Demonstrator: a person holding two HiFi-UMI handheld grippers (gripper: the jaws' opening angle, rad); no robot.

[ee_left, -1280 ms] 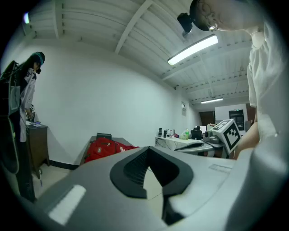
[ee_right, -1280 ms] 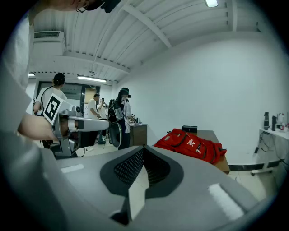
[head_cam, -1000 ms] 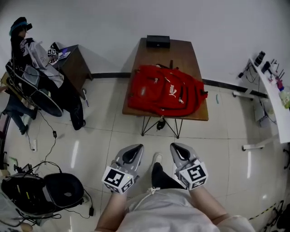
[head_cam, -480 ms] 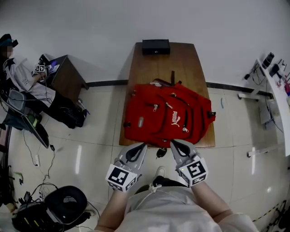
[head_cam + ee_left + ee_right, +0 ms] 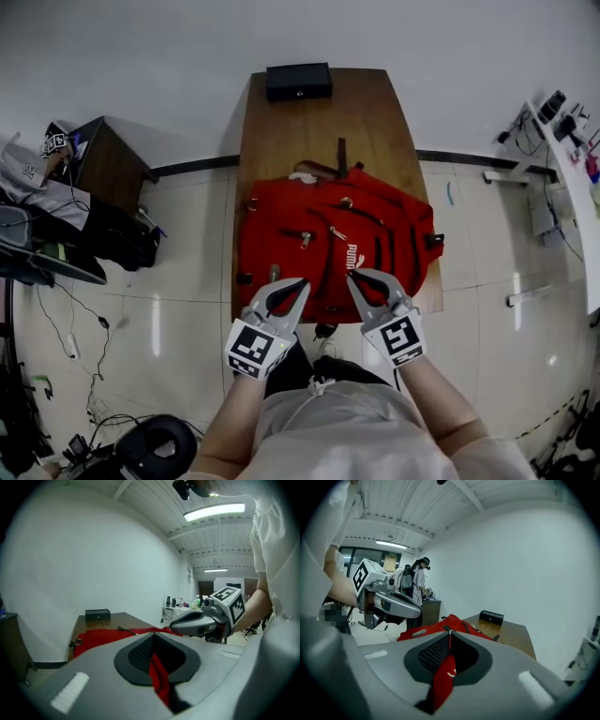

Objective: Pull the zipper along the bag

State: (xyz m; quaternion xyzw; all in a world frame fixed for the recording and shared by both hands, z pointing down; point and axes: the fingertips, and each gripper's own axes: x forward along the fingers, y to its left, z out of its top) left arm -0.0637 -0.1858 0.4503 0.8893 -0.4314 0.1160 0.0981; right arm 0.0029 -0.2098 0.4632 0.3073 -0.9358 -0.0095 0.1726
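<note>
A red backpack (image 5: 333, 244) lies flat on a brown wooden table (image 5: 309, 122), with several zipper pulls (image 5: 305, 239) showing on its front. Both grippers hover side by side over the bag's near edge. My left gripper (image 5: 300, 282) is shut with nothing in it, its tip above the bag's lower left part. My right gripper (image 5: 353, 276) is likewise shut and empty, just right of it. In the left gripper view the closed jaws (image 5: 154, 633) point across the red bag (image 5: 101, 637). The right gripper view shows the same bag (image 5: 440, 623) beyond its shut tip (image 5: 450, 631).
A black box (image 5: 298, 82) sits at the table's far end. A dark side table (image 5: 105, 159) with bags and cables stands on the left. A white desk (image 5: 574, 164) with small items runs along the right. A person (image 5: 417, 581) stands far off by the side table.
The view has closed in on the table. Both grippers, earlier over the floor short of the table, now hang over the backpack's near edge, still shut.
</note>
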